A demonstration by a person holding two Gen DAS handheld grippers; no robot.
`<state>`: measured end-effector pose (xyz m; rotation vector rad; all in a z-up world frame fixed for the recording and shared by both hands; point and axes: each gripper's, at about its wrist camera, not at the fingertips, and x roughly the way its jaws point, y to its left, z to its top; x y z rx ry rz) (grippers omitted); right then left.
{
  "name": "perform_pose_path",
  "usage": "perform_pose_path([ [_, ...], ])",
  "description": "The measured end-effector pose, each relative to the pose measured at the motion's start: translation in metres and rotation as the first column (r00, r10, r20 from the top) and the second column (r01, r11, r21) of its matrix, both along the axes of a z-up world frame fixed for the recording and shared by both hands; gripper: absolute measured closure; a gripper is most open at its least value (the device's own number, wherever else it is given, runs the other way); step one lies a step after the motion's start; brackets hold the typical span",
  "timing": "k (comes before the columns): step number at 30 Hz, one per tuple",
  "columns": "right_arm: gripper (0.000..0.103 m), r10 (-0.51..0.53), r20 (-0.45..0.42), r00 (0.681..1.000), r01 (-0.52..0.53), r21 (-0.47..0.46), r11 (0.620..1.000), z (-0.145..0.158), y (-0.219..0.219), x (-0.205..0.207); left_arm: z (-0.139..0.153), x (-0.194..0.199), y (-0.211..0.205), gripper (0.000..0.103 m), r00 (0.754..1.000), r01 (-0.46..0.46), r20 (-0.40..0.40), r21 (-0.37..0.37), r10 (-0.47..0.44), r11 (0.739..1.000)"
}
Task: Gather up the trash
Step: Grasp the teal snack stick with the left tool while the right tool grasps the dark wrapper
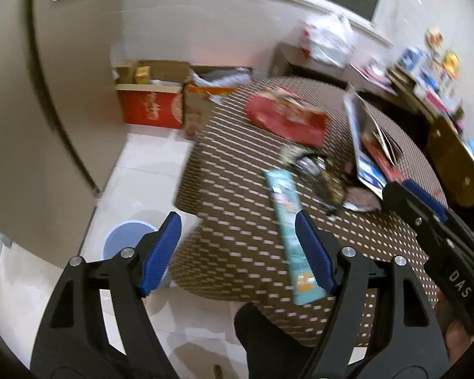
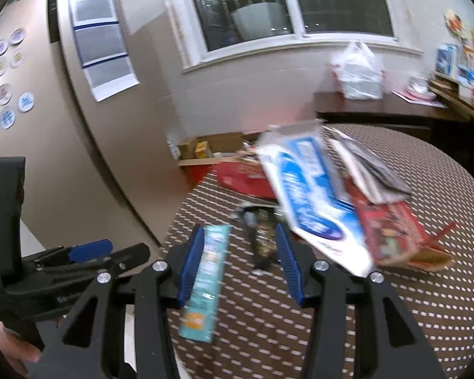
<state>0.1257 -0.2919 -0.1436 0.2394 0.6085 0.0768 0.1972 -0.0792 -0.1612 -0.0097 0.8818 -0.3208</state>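
Note:
A long pale-teal packet (image 1: 287, 230) (image 2: 205, 278) lies on the brown patterned table (image 1: 237, 189) near its front edge. Behind the packet sits a crumpled dark wrapper (image 1: 325, 183) (image 2: 262, 237). My left gripper (image 1: 238, 249) hovers open over the table's edge, its right finger beside the packet and nothing between the pads. My right gripper (image 2: 240, 265) is open above the table; the packet lies under its left finger and the dark wrapper is just beyond the tips. Neither pad presses on anything. Each gripper shows in the other's view, the right one (image 1: 401, 191) and the left one (image 2: 110, 252).
A pale-blue round bin (image 1: 126, 237) stands on the white floor left of the table. A white-and-blue package (image 2: 312, 195), red packaging (image 2: 391, 230) and a flat red box (image 1: 287, 120) lie further back. Cardboard boxes (image 1: 154, 107) sit by the wall, and a dark sideboard (image 2: 379, 110) holds bags.

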Motion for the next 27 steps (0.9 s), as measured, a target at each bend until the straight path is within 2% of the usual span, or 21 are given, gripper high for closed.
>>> perform_pose_path([
  [5, 0.056, -0.015, -0.022, 1.000, 0.015, 0.015, 1.000, -0.012, -0.023, -0.006, -0.017, 0.004, -0.035, 0.029, 0.998, 0.052, -0.042, 0.033, -0.051, 0.998],
  [12, 0.056, 0.007, -0.045, 0.999, -0.006, 0.034, 0.999, -0.017, -0.024, 0.001, -0.037, 0.009, -0.065, 0.031, 0.995, 0.078, -0.077, 0.115, -0.070, 0.990],
  [13, 0.056, 0.008, -0.048, 0.999, -0.007, 0.035, 0.999, -0.017, -0.022, 0.003, -0.039, 0.010, -0.067, 0.034, 0.994, 0.084, -0.076, 0.129, -0.074, 0.988],
  [14, 0.056, 0.010, -0.050, 0.999, -0.008, 0.037, 0.999, -0.018, -0.022, 0.004, -0.041, 0.011, -0.070, 0.046, 0.994, 0.089, -0.081, 0.137, -0.079, 0.987],
  [17, 0.056, 0.016, -0.056, 0.998, -0.014, 0.043, 0.999, -0.021, -0.022, 0.008, -0.043, 0.012, -0.073, 0.053, 0.994, 0.095, -0.065, 0.173, -0.084, 0.980],
  [19, 0.056, 0.020, -0.059, 0.998, -0.018, 0.044, 0.999, -0.022, -0.020, 0.010, -0.043, 0.013, -0.071, 0.061, 0.994, 0.099, -0.056, 0.168, -0.091, 0.981],
  [20, 0.056, 0.024, -0.061, 0.998, -0.021, 0.045, 0.999, -0.022, -0.019, 0.012, -0.042, 0.014, -0.070, 0.070, 0.994, 0.104, -0.048, 0.161, -0.098, 0.982],
  [25, 0.056, 0.050, -0.087, 0.995, -0.046, 0.047, 0.998, -0.027, -0.011, 0.024, -0.042, 0.023, -0.062, 0.075, 0.994, 0.105, -0.036, 0.119, -0.102, 0.987],
  [27, 0.056, 0.062, -0.098, 0.993, -0.059, 0.040, 0.997, -0.029, -0.006, 0.031, -0.041, 0.025, -0.055, 0.076, 0.995, 0.096, -0.039, 0.074, -0.093, 0.993],
])
